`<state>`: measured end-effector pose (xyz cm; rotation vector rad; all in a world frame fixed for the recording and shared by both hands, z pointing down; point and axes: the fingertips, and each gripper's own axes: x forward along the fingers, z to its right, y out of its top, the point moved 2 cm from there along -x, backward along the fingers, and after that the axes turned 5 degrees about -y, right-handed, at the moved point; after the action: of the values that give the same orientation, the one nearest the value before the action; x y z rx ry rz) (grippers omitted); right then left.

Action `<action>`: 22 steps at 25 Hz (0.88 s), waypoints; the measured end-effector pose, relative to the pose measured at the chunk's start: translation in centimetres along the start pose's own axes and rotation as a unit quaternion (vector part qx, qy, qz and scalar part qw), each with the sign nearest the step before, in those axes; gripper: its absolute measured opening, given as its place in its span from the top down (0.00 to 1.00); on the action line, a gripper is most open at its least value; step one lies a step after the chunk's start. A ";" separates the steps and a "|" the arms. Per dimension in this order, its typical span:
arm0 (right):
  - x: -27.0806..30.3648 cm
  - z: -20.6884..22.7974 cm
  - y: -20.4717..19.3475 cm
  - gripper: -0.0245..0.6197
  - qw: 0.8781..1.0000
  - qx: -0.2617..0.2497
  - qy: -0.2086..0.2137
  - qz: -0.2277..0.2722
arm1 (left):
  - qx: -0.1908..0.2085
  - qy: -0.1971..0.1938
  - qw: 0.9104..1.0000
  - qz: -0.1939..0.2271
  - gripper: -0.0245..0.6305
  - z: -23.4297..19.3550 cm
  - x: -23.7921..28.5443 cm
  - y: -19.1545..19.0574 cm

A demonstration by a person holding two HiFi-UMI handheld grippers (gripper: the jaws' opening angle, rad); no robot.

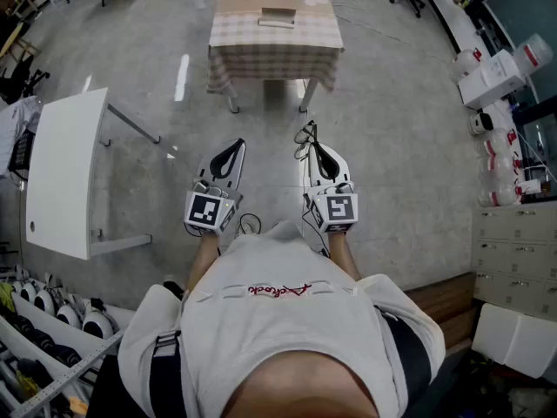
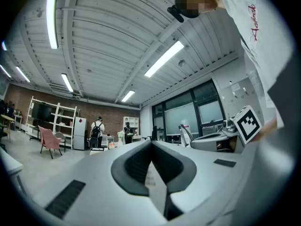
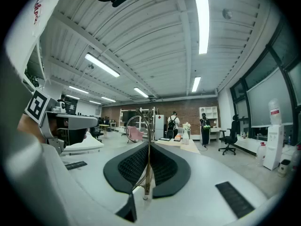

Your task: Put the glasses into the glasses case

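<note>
I hold both grippers level in front of my body, side by side above the floor. My right gripper (image 1: 315, 151) (image 3: 149, 147) is shut on thin wire-framed glasses (image 3: 141, 121). Their rim loops up out of the jaws, and the glasses (image 1: 305, 138) show as fine wire at the tip. My left gripper (image 1: 235, 146) (image 2: 151, 145) has its jaws together and I see nothing held in them. Ahead stands a table with a checked cloth (image 1: 274, 46). A flat oblong thing (image 1: 278, 16) lies on it, perhaps the glasses case; it is too small to tell.
A white table (image 1: 65, 172) stands to the left. White cabinets (image 1: 513, 251) and bottles (image 1: 496, 159) line the right. A wooden bench (image 1: 448, 303) is behind me on the right. Two people (image 3: 173, 124) stand at shelves far across the room. An office chair (image 3: 229, 142) is there too.
</note>
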<state>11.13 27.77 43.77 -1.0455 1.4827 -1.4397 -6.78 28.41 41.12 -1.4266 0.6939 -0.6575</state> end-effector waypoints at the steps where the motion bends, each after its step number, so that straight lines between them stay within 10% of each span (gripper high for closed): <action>1: -0.1 0.2 -0.1 0.96 1.000 0.000 0.001 -0.001 | 0.000 0.000 1.000 -0.001 0.92 0.2 0.2 -0.1; 22: -3.0 4.9 -3.1 0.95 0.998 0.051 0.018 -0.007 | 0.011 0.008 1.000 -0.023 0.92 5.0 3.2 -1.5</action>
<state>16.80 28.88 46.69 -0.9732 1.4137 -1.5355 -0.85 29.16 42.61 -1.4215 0.6667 -0.7117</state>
